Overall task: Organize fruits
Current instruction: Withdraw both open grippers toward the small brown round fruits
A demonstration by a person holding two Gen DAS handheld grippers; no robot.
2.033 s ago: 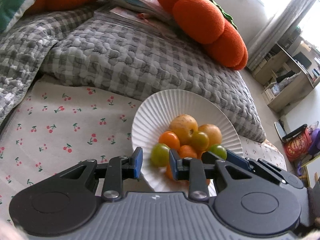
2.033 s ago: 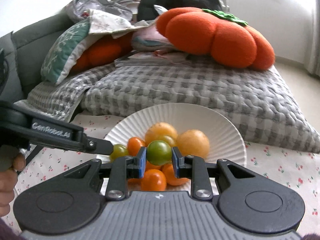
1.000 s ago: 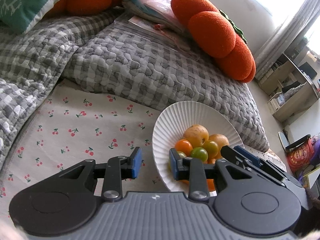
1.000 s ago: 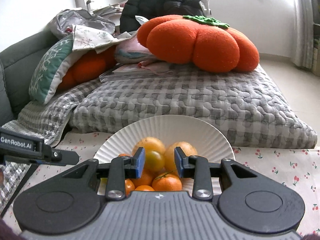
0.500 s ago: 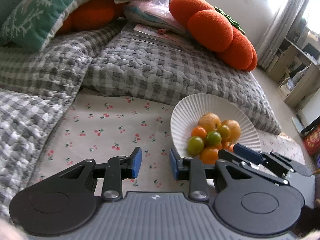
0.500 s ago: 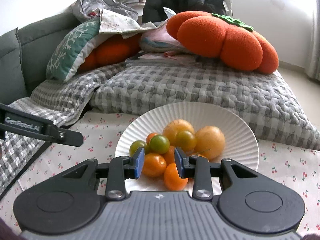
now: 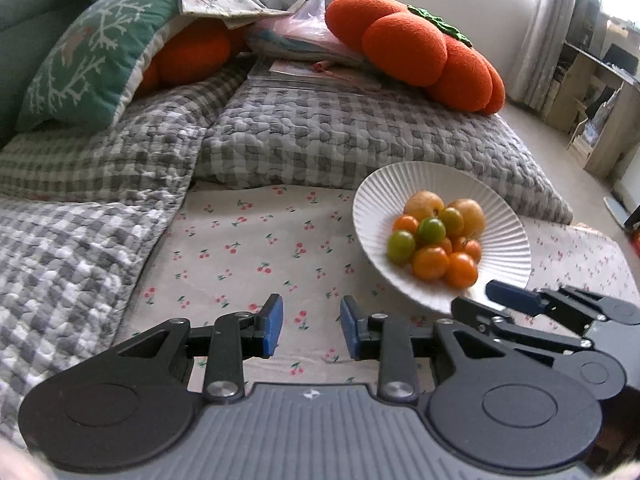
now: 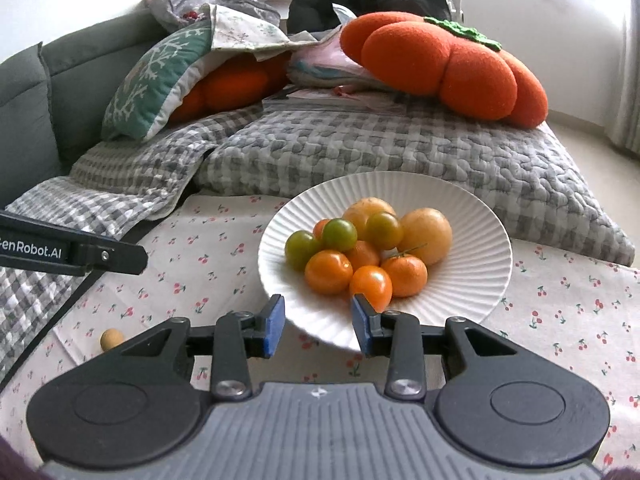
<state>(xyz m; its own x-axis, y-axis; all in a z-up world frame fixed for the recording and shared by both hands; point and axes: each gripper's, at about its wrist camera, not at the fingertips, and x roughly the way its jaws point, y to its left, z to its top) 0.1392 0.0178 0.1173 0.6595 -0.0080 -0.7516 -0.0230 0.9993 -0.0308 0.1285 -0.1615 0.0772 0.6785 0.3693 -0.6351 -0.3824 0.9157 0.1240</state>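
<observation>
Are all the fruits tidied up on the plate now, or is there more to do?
Nearly done, it looks like. The fruits sit piled together on the white plate. Nothing is in hand: the left hand-held gripper and right hand-held gripper are both empty, jaws just opening a little. One small round tan thing lies alone on the cherry-print cloth; I can't tell if it's a fruit.

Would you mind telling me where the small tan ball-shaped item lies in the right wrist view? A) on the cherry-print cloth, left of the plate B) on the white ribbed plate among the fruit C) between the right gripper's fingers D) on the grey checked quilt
A: the small tan ball-shaped item rests alone on the cherry-print cloth, left of and apart from the white ribbed plate, not on the quilt or at the gripper.
</observation>
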